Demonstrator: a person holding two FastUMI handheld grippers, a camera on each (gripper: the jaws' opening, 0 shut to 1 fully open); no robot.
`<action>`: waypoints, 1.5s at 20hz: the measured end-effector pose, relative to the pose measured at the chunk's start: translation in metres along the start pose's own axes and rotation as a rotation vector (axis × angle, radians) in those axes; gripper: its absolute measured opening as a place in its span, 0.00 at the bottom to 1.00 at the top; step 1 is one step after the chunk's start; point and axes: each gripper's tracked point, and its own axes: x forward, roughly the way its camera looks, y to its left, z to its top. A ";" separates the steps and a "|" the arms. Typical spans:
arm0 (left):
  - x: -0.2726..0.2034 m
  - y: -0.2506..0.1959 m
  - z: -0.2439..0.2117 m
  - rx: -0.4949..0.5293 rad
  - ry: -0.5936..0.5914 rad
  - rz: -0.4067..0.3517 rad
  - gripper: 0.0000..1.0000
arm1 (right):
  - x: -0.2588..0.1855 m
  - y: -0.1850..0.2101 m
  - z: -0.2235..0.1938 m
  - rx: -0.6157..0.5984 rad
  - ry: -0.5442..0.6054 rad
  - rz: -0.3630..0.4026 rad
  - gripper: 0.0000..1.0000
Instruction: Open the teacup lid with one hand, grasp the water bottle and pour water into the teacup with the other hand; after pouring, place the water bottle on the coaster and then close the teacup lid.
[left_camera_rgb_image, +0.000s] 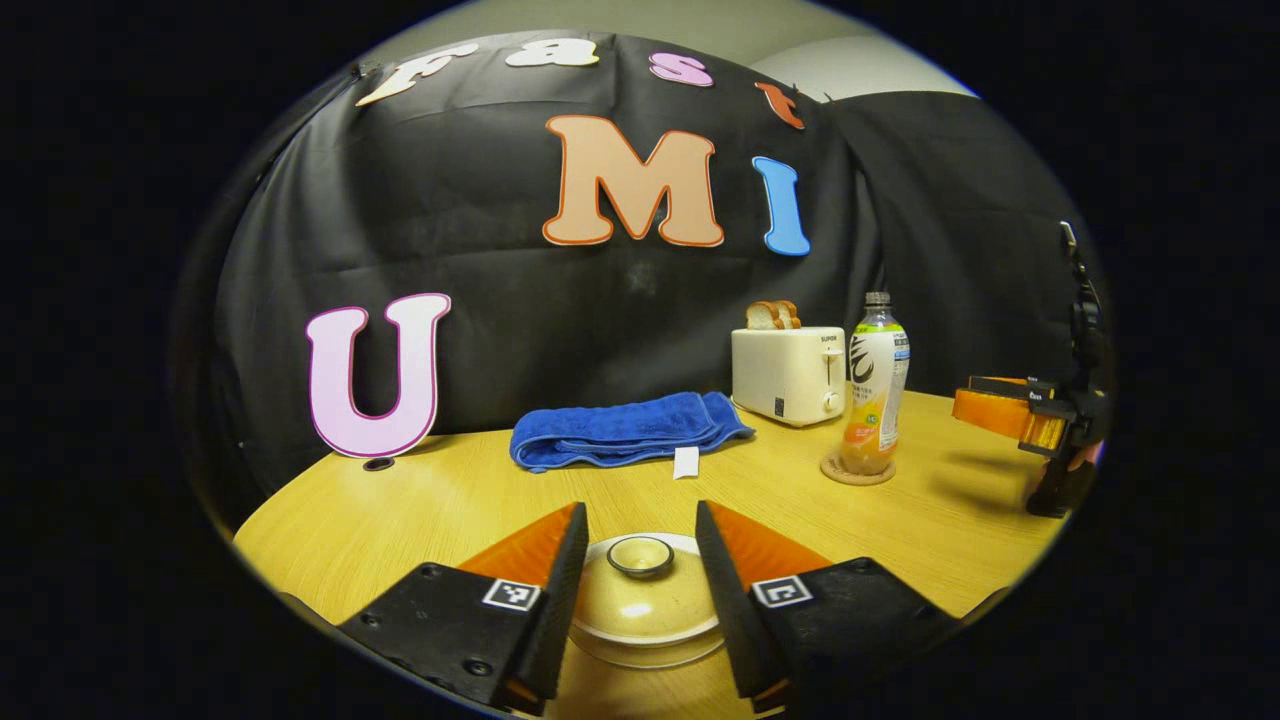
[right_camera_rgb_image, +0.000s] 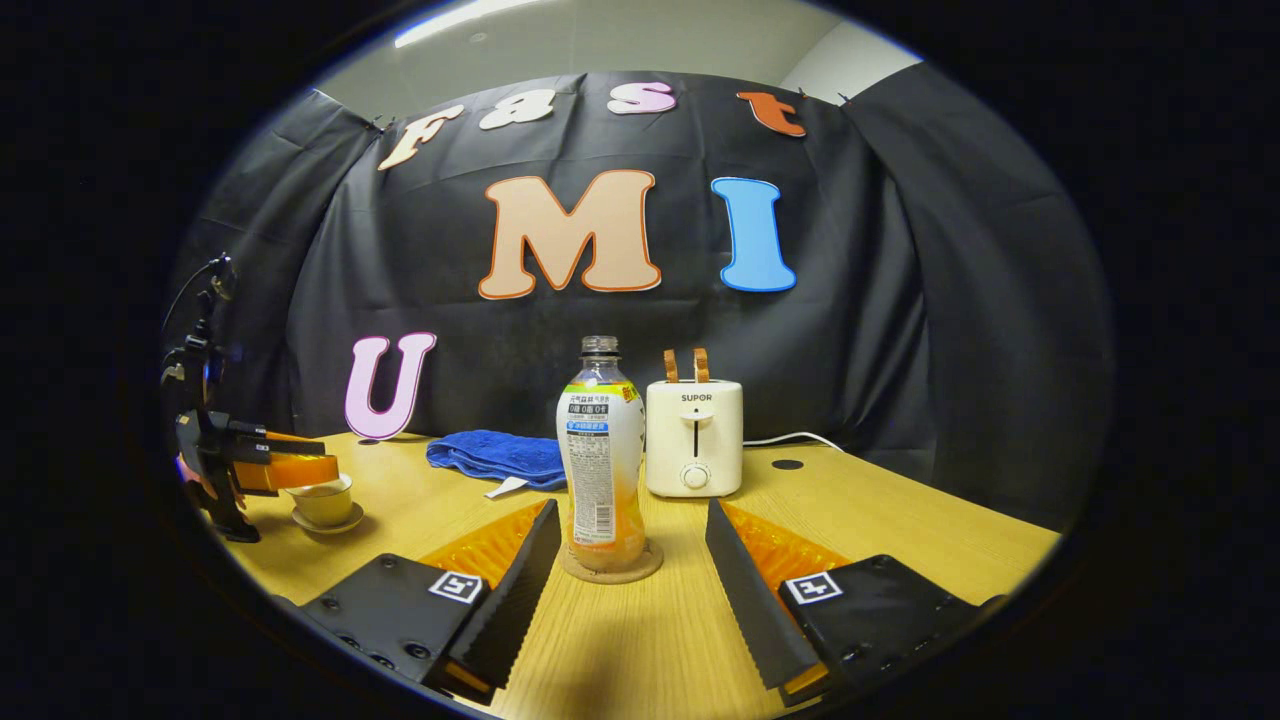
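Folded blue towel beside white toaster holding bread slices, on wooden table.

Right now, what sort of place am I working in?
Probably a staged recording booth set up as a kitchen table: black cloth wall behind a wooden table holding a toaster, a water bottle on a coaster, and a lidded teacup.

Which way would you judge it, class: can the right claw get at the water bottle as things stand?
Probably yes. The right claw is open and faces the water bottle, which stands upright on its coaster just ahead. The table between them is bare; the toaster sits behind.
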 end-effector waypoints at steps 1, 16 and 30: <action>-0.002 0.002 0.001 -0.010 -0.018 0.005 0.71 | 0.000 -0.001 0.000 0.000 -0.001 -0.002 0.93; -0.057 0.036 0.007 -0.043 -0.092 0.181 0.91 | -0.002 -0.010 0.001 -0.001 -0.003 -0.057 0.96; -0.115 0.099 0.001 -0.042 -0.076 0.580 0.93 | -0.004 -0.011 0.001 -0.001 -0.003 -0.064 0.96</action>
